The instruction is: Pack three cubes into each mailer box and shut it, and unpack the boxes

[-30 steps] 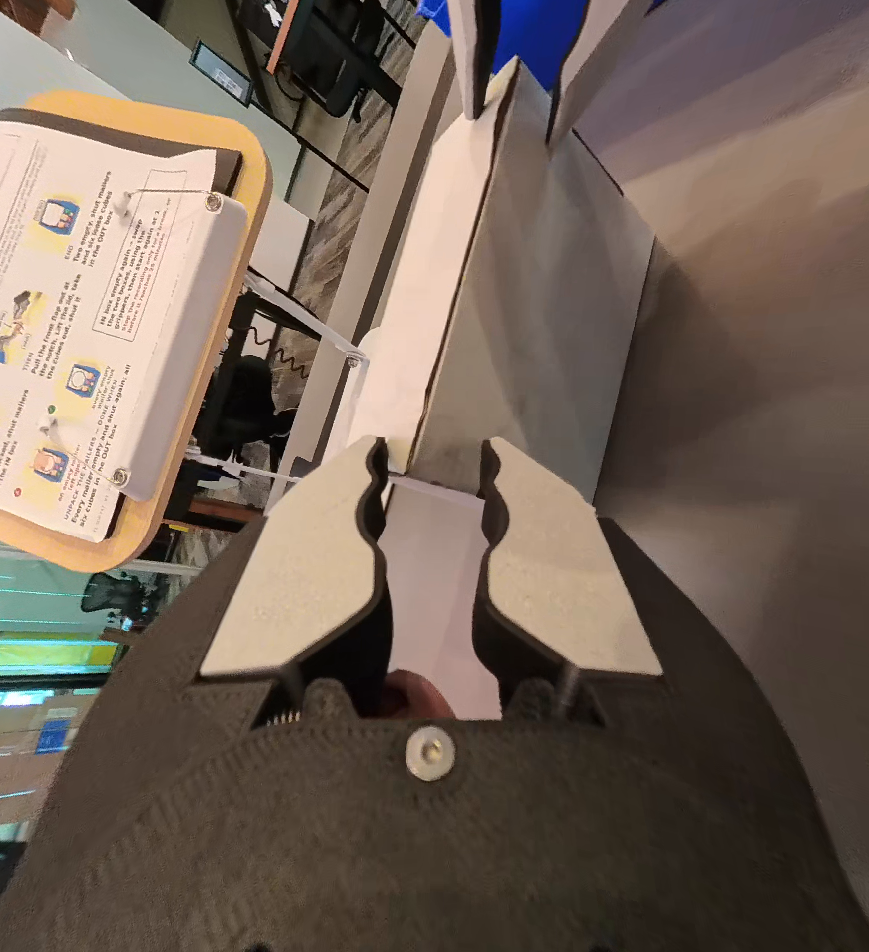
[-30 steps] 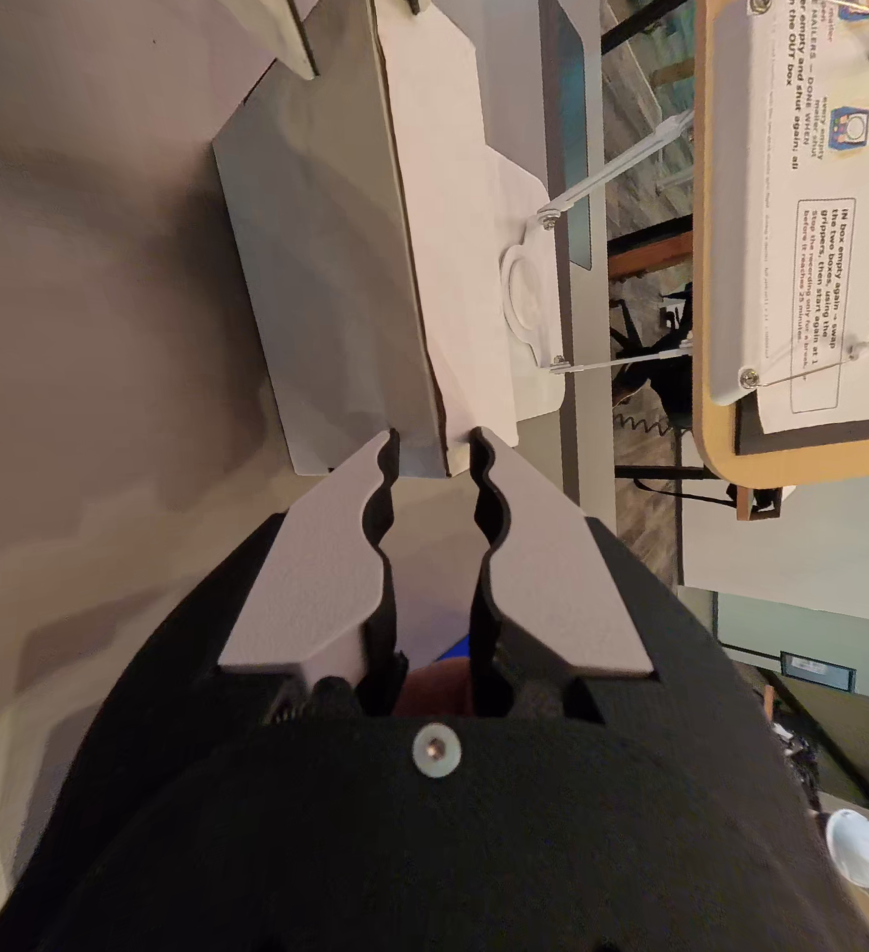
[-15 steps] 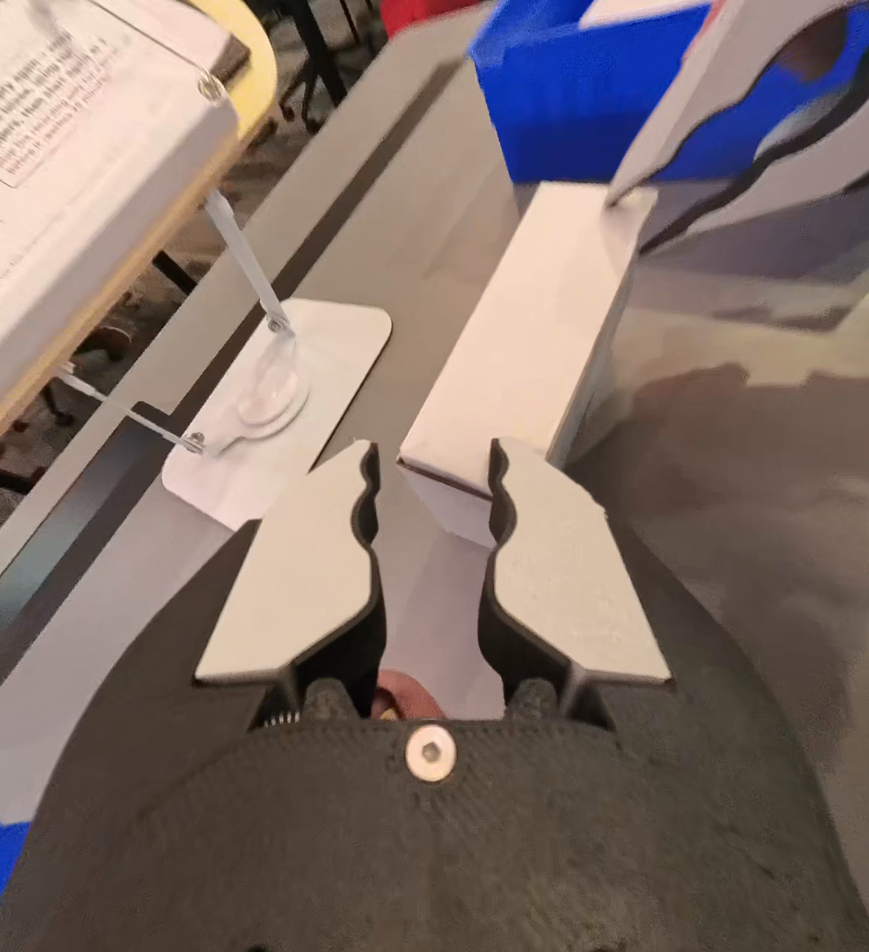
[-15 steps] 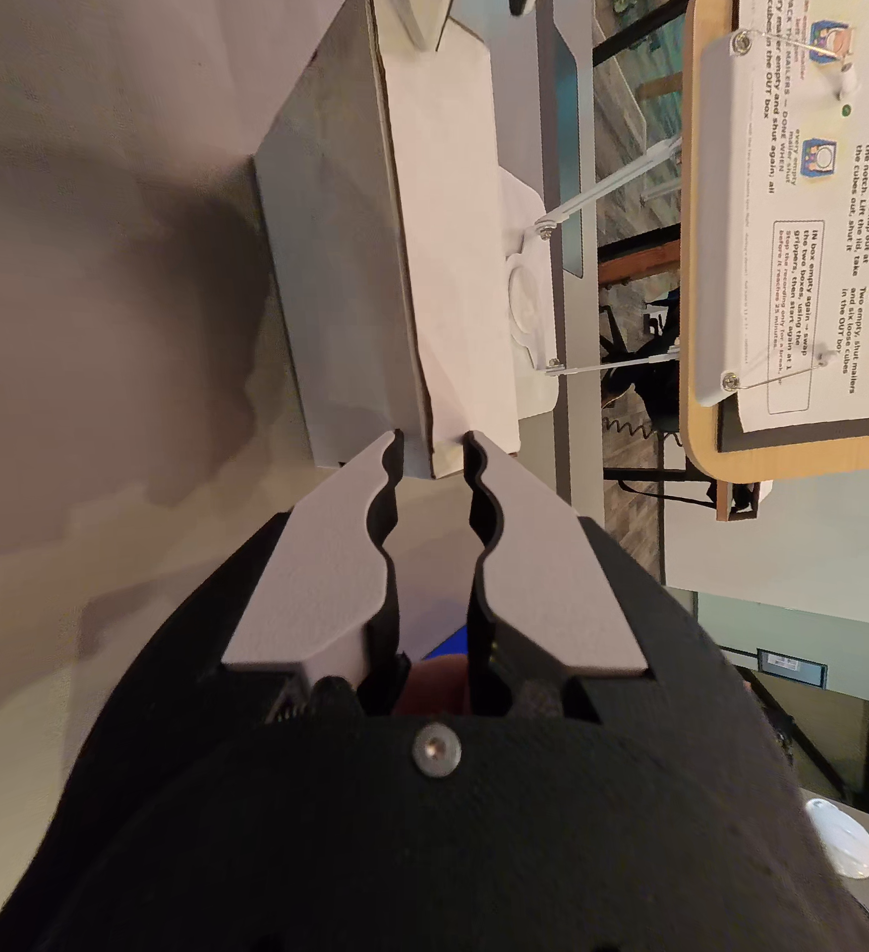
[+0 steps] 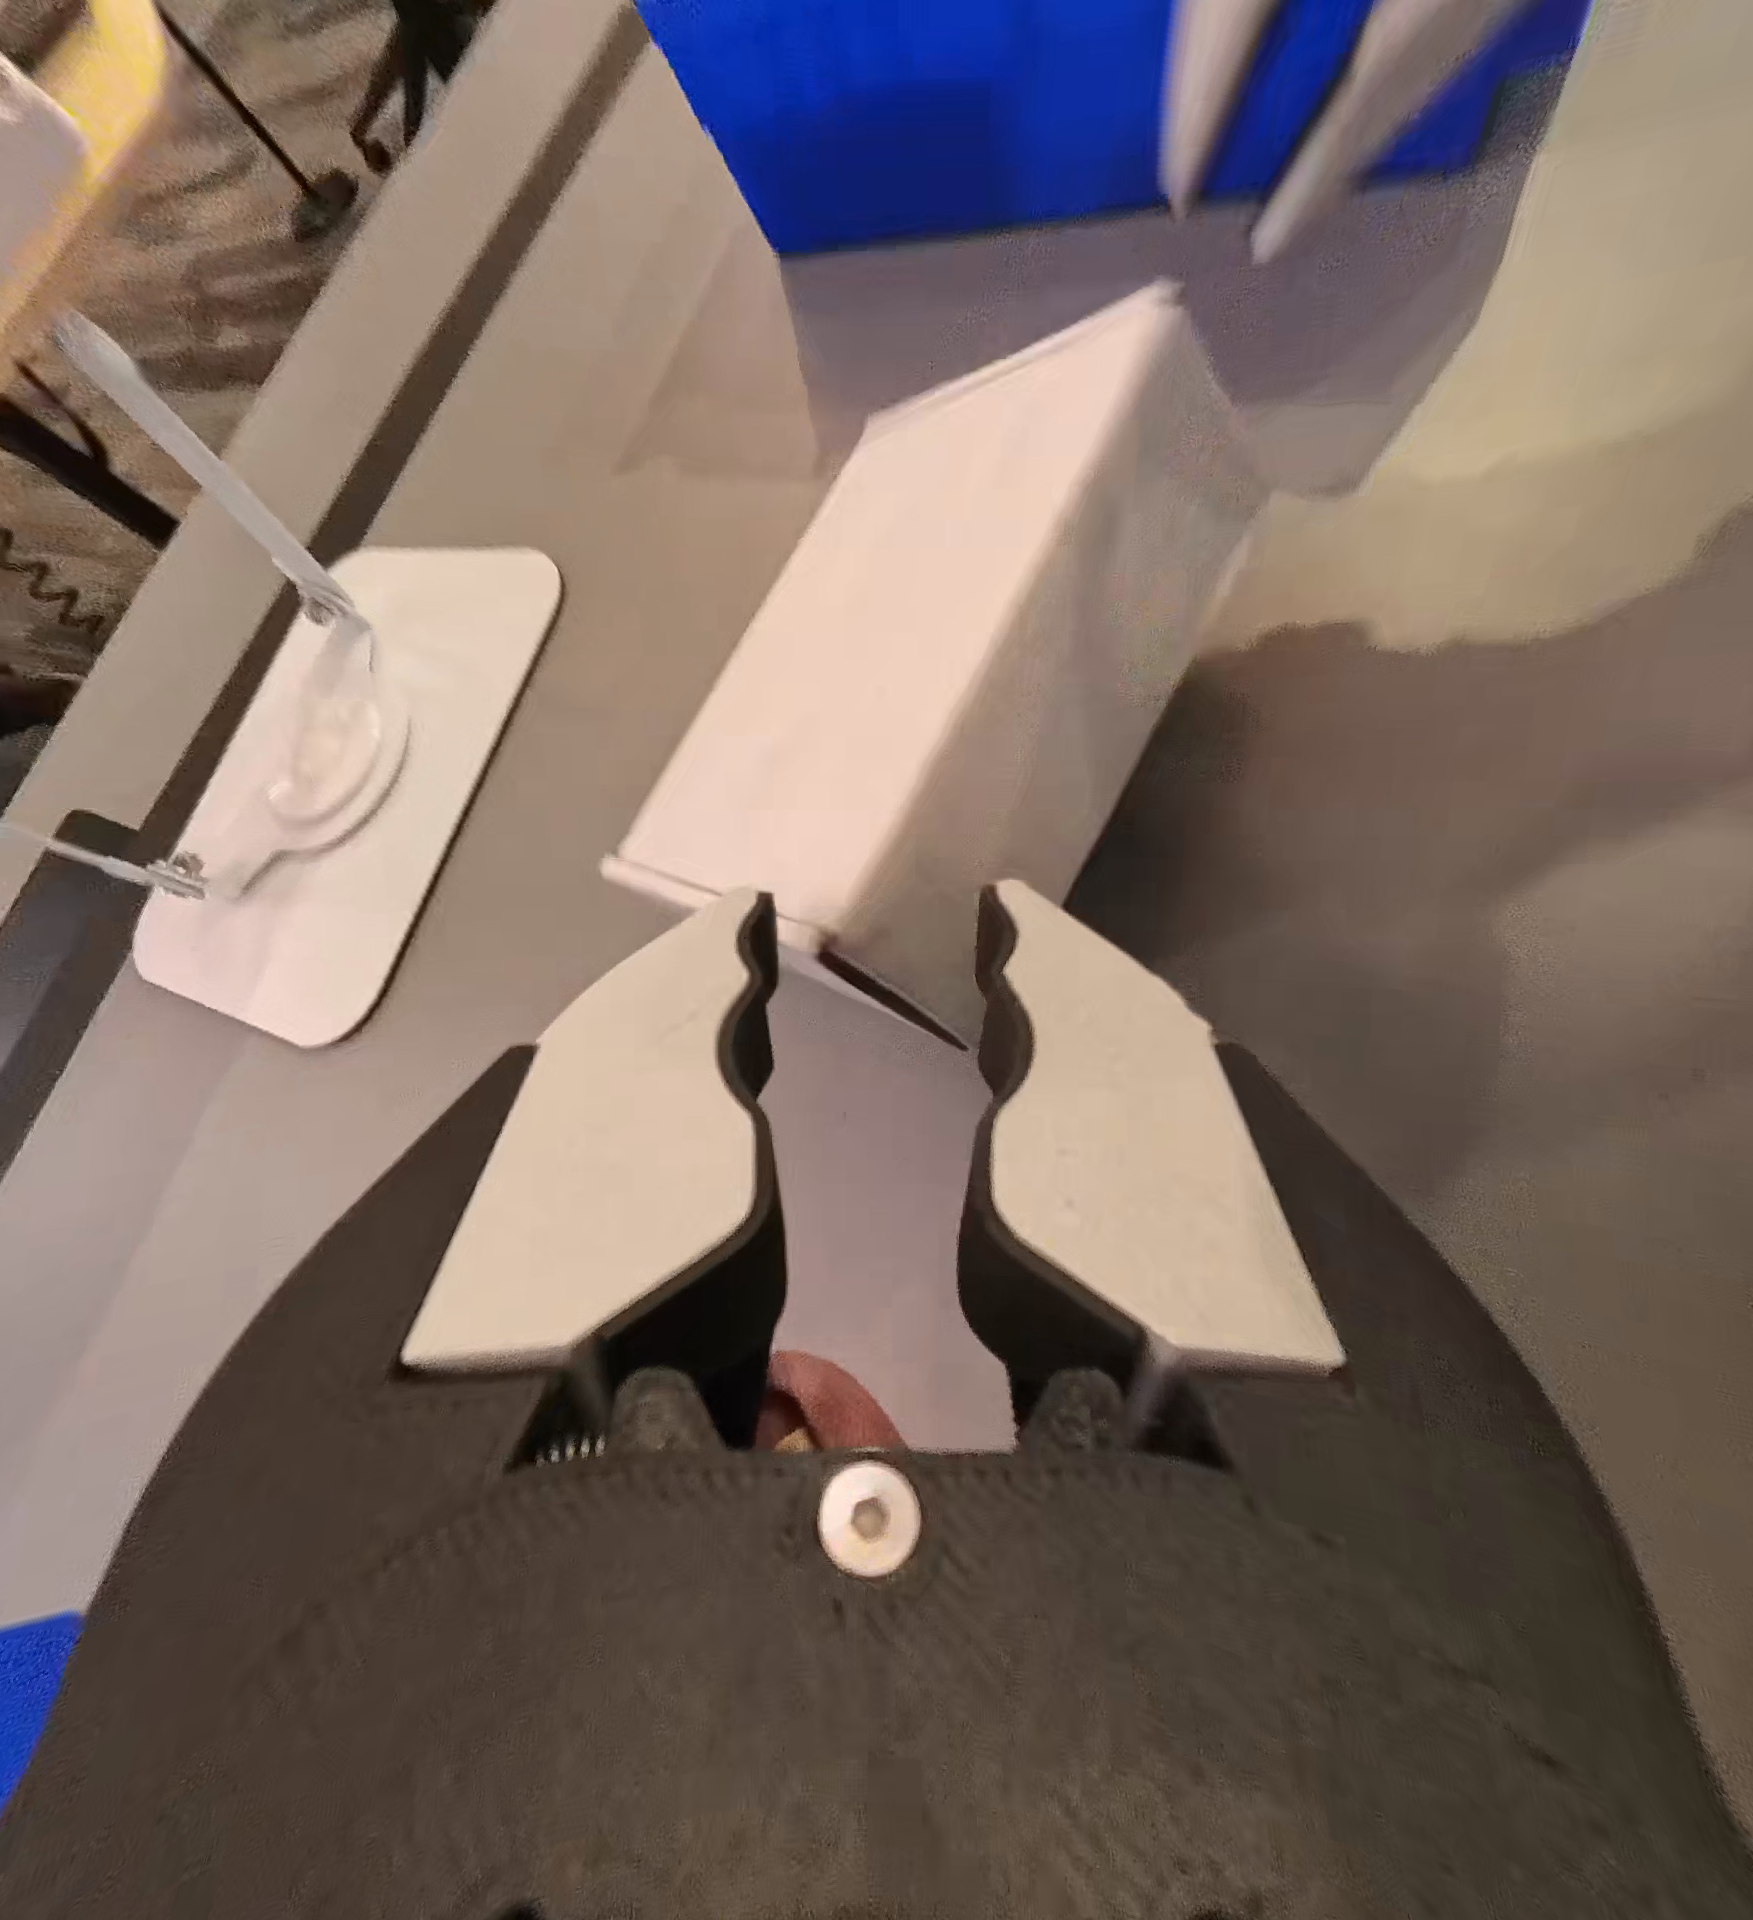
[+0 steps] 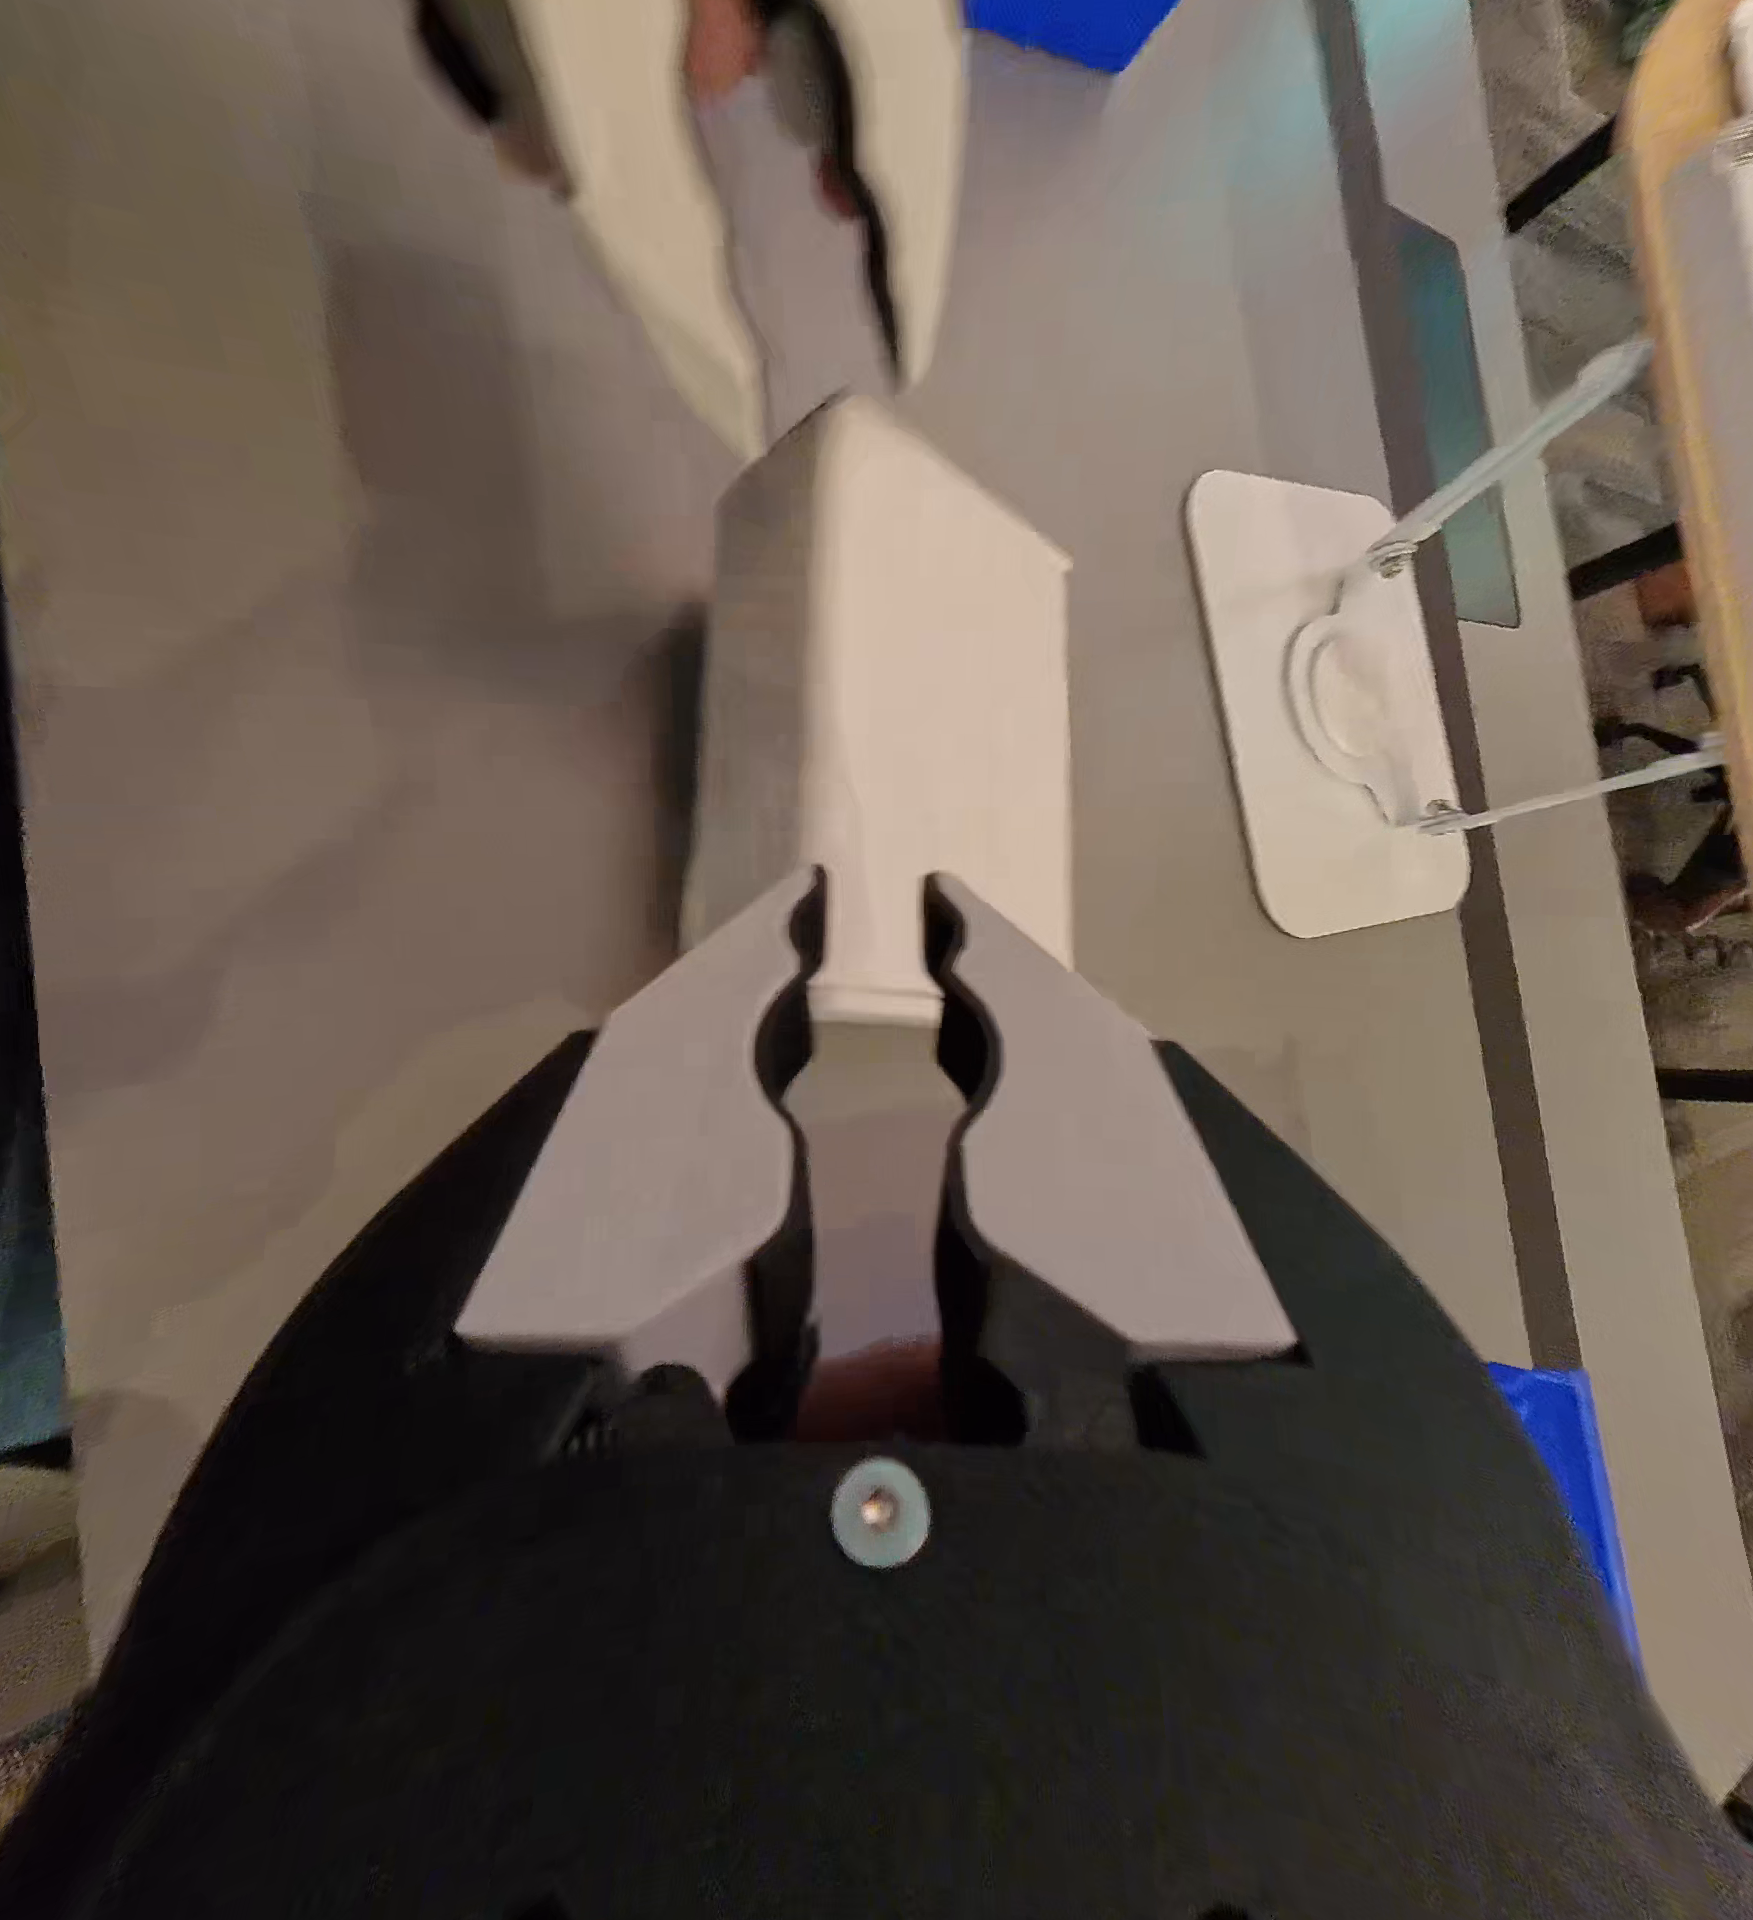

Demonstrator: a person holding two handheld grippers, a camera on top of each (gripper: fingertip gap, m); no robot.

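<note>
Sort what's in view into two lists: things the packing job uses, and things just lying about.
Job:
- white mailer box, shut, on the grey table
- left tongs, at one end of it
- right tongs, at its other end
- blue bin

Lying about:
- white stand base
- instruction board

You have one white mailer box (image 5: 955,665) on one grey desk (image 5: 539,364), one blue bin (image 5: 903,114), one white stand base (image 5: 352,790) and two grippers.

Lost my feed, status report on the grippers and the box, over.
Left gripper and right gripper open, one at each end of the white mailer box. Box shut, on the table. Nothing in the way.
</note>
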